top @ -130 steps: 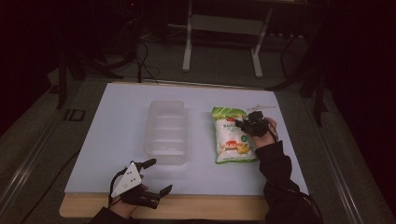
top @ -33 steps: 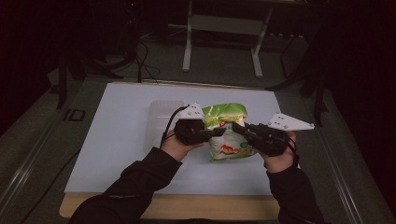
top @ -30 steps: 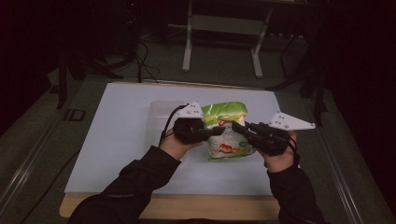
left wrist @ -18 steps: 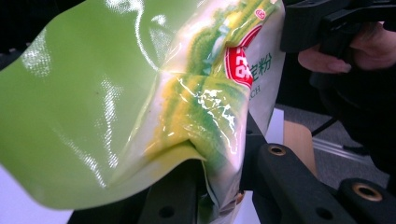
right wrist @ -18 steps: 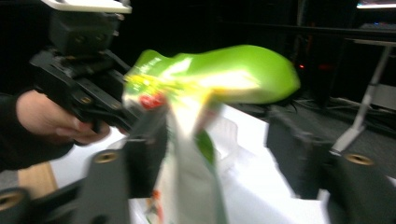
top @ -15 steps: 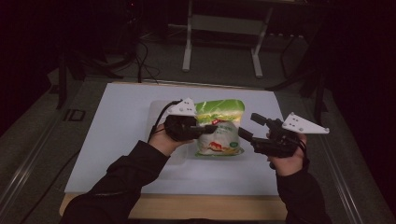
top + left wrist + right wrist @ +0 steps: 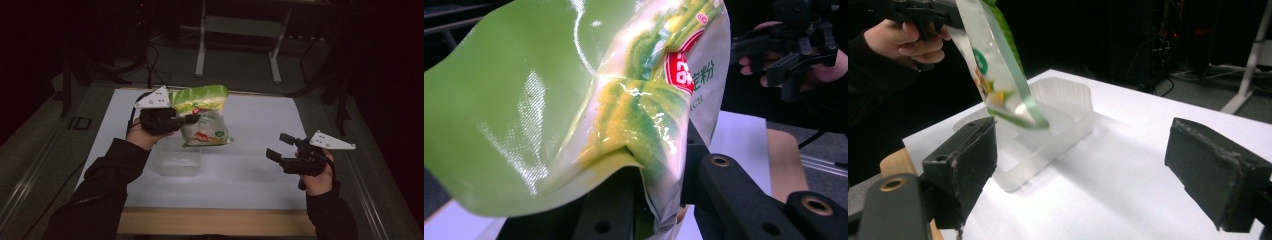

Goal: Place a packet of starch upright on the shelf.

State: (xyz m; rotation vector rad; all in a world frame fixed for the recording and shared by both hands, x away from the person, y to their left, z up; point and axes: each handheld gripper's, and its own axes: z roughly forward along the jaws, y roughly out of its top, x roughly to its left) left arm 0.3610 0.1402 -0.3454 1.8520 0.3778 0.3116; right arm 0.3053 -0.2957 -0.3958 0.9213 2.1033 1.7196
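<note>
A green and white snack bag (image 7: 202, 117) hangs in the air with my left gripper (image 7: 191, 119) shut on its side. It hangs just above a clear plastic container (image 7: 178, 162) on the white table (image 7: 250, 180). In the left gripper view the bag (image 7: 574, 100) bulges out over the left gripper (image 7: 659, 210), creased where it is pinched. My right gripper (image 7: 279, 146) is off to the right, low over the table. Its jaws have just been opening and hold nothing. The right gripper view looks between its pads (image 7: 965, 160) at the bag (image 7: 998, 65) and container (image 7: 1058, 115).
The table's wooden front edge (image 7: 215, 222) lies close to the person. Dark floor with cables and a metal stand (image 7: 237, 30) lies beyond the far edge. Bare white surface stretches between the container and my right gripper.
My right gripper let go of the bag, opened, and drew back to the right and down. My left gripper carried the bag up and to the left, over the container.
</note>
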